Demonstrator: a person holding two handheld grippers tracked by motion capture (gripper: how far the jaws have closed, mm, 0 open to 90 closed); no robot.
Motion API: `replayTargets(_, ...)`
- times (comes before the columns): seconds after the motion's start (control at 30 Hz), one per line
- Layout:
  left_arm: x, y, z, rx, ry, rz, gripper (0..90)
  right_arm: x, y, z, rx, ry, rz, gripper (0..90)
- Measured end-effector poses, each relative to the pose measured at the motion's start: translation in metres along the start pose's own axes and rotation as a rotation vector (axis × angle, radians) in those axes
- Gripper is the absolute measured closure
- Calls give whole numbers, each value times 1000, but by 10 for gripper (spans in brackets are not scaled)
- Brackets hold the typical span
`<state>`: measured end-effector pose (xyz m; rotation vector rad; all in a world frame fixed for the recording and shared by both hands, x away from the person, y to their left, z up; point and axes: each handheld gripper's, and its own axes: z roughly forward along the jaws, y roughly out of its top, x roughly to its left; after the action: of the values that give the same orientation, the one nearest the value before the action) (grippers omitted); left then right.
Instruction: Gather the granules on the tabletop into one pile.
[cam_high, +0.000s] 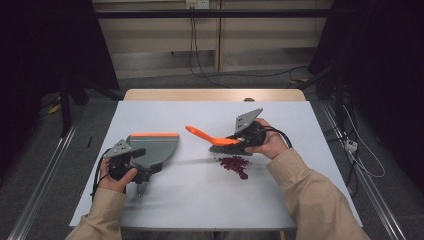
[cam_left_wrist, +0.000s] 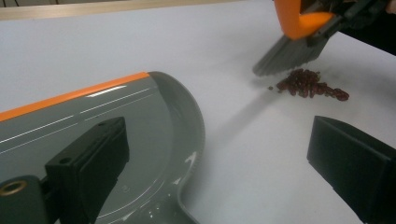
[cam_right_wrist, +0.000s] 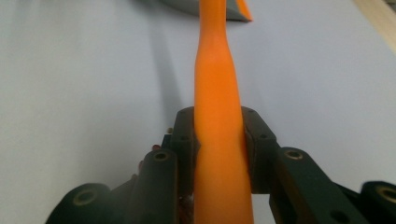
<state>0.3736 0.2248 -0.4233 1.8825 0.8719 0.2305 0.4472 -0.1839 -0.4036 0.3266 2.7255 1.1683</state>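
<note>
right tool (cam_right_wrist: 219, 154) clamps brush (cam_high: 220, 141) handle, bristles just above beans (cam_high: 234, 163) on desk (cam_high: 200, 200) | left tool (cam_left_wrist: 224, 168) jaws apart, one over dustpan (cam_high: 155, 147), well left of beans

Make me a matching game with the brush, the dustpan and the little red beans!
Things:
1. brush
2. dustpan
3. red beans

Where:
A. loose pile on the white table
B. orange handle clamped in the right gripper
C. by the left gripper, orange strip along one edge

Pairs: 1-B, 2-C, 3-A
</note>
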Motion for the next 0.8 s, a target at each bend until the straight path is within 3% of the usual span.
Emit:
replayTargets(0.17,1,0,1,2,-1,-1,55,-8,-10,-5,25,-62,19,709)
replayTargets(0.27,0,0,1,2,-3,2,55,-7,-12,1,58,-59,8,709)
replayTargets(0.33,0,0,0,-2,-3,0,55,-4,-13,5,37,-27,23,709)
replayTargets(0.5,0,0,1,-1,-3,1,55,8,-11,7,21,1,4,709)
replayTargets(0.6,0,0,1,-1,-5,6,55,11,-10,4,14,-2,4,709)
replayTargets(0.8,0,0,1,-1,-5,2,54,18,-3,-13,-56,-8,24,709)
